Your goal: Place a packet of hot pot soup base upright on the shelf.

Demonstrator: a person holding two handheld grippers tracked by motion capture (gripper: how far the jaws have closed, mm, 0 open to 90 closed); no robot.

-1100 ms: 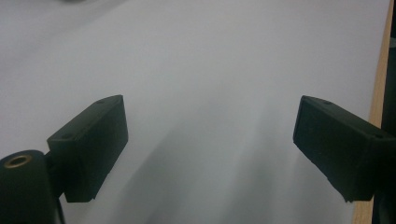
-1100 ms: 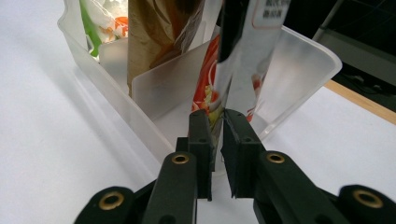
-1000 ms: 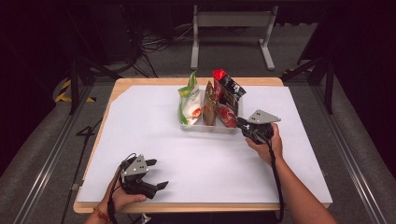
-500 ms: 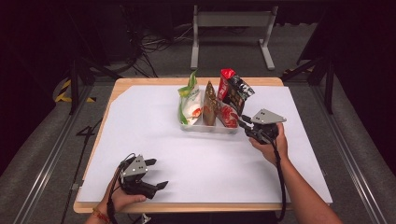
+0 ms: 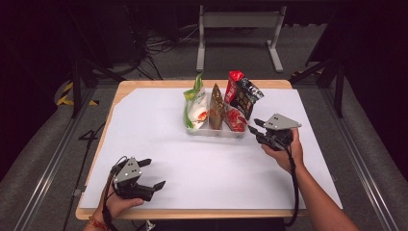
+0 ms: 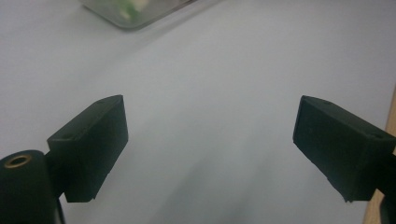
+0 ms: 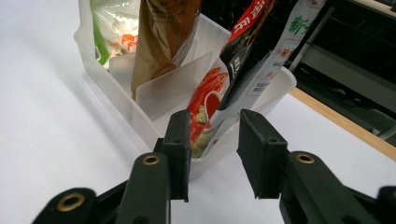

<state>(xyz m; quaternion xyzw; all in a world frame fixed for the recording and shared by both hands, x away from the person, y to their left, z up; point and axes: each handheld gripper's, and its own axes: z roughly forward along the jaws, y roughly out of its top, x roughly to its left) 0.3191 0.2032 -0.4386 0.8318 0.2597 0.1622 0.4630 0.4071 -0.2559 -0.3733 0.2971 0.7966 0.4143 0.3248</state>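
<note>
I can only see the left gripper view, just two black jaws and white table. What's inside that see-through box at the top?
Observer: In the high view, the clear tray holds snack packets standing up: a green-and-white packet, a brown packet, a red packet and a black packet.
Operator: Where's the other gripper?
Observer: The right gripper is just off the tray's right end, pointing at it.
Operator: Is it holding a snack?
Observer: No. Its jaws have just been opening, and the right gripper view shows them apart with nothing pinched between them.
</note>
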